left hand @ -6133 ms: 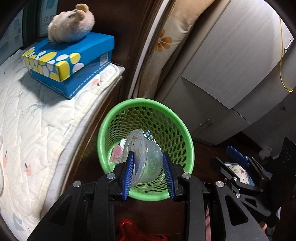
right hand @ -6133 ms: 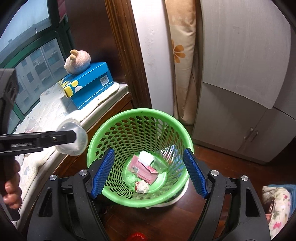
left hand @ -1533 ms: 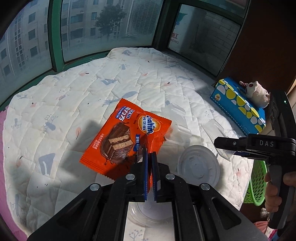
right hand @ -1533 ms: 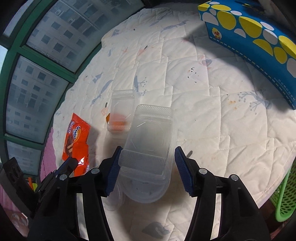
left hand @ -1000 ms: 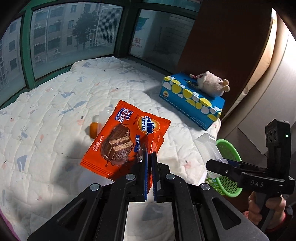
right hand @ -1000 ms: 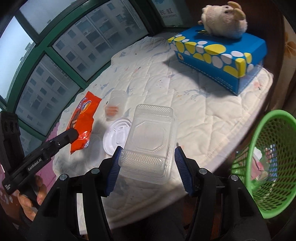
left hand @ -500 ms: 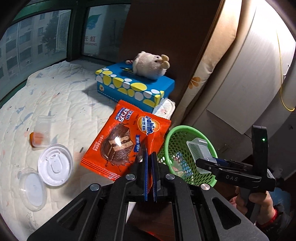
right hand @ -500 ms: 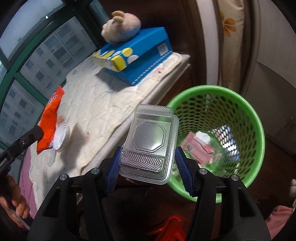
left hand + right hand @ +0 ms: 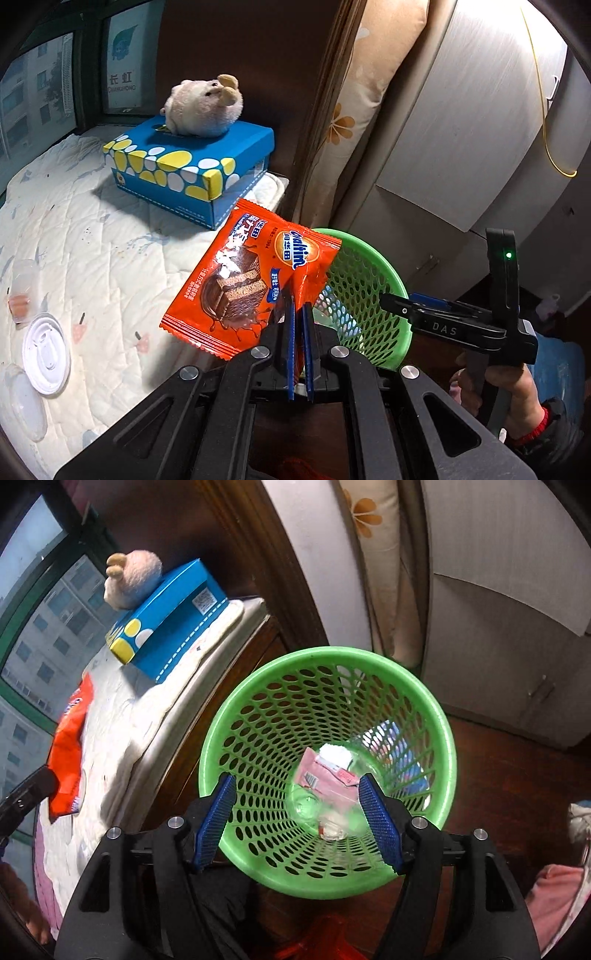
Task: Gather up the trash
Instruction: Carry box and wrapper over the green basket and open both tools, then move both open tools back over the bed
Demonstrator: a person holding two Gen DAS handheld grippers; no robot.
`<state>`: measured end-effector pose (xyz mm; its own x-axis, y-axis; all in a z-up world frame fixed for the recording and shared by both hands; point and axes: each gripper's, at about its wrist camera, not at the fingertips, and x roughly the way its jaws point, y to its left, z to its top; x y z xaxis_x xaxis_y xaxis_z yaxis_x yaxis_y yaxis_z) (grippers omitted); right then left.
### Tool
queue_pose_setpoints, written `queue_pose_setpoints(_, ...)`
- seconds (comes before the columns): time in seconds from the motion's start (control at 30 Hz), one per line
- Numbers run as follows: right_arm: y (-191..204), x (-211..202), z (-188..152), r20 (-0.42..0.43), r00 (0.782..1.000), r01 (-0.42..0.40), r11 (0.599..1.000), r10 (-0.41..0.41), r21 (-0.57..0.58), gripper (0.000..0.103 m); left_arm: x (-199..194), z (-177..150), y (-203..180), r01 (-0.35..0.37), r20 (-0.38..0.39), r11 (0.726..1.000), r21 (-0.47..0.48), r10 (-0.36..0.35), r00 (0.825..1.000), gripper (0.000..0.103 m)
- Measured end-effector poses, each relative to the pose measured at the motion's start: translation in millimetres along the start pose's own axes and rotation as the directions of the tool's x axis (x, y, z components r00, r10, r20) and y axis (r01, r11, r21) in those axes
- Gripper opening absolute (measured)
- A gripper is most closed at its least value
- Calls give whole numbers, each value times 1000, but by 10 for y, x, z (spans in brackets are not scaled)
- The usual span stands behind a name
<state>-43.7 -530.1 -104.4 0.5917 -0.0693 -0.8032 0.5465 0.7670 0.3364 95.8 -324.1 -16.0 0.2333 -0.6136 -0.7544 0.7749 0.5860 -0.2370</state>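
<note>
Left hand-held gripper [image 9: 299, 314]: I have its blue pads pressed flat together on the lower right corner of the orange snack wrapper [image 9: 251, 280]; the wrapper stands up and leans left from the pinch, clear of the bed.
Right hand-held gripper [image 9: 297, 814]: I see its jaws standing apart with nothing between the pads; they have just been opening. It points down into the mouth of the green basket [image 9: 258, 679], with the left pad at the near rim.
Right hand [image 9: 495, 387]: in the left wrist view it grips the handle of that hand-held gripper, to the right of the basket, a dark sleeve with a red cuff behind it.
Green basket contents: a pink packet [image 9: 325, 775], a white crumpled piece [image 9: 334, 755] and clear plastic [image 9: 332, 818] lie at the bottom; I cannot tell the clear pieces apart.
Basket place: on the dark wooden floor [image 9: 509, 775], just beside the edge of the bed.
Bed [image 9: 110, 266]: white quilted cover; near its left edge lie a white round lid [image 9: 46, 354], a clear lid [image 9: 24, 402] just below it and a small clear cup with orange residue [image 9: 24, 291] above.
Blue box [image 9: 192, 170]: yellow and white spots, on the far corner of the bed, with a plush toy [image 9: 203, 107] on top.
Behind: a floral curtain [image 9: 354, 110] and grey cabinet doors [image 9: 461, 129].
</note>
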Motion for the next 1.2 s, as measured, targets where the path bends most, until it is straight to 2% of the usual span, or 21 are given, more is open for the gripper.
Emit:
queue_pose_setpoints(0.37,-209,-408,-88,90,996,16,1000,-17,13,74,509,17,-457,62,-87,997,50,-57,995,4)
queue_pose_setpoints(0.67,-329,-532,-177,101,995,4,999,-9,50,75,768,5,-599,86,-136,994,66,-76,988,6)
queue_pose_setpoints(0.73,-333,-539,-195,100,995,1,998,-6,55,75,808,-18,-610,83,-145,994,68,-72,987,13)
queue_pose_setpoints(0.8,-326,-546,-207,100,995,-3,998,-3,57,75,825,-37,-597,73,-139,995,63,-64,988,38)
queue_pose_setpoints(0.83,-314,-545,-209,101,995,-5,998,0,57,75,814,-49,-587,65,-130,996,61,-56,990,41)
queue_pose_setpoints(1.03,-251,-565,-222,106,994,-18,999,13,46,75,698,-89,-483,58,-108,998,40,-53,993,41)
queue_pose_setpoints(1.2,-113,-600,-228,110,993,-43,999,41,13,75,450,-166,-281,4,-64,1000,13,-3,998,49)
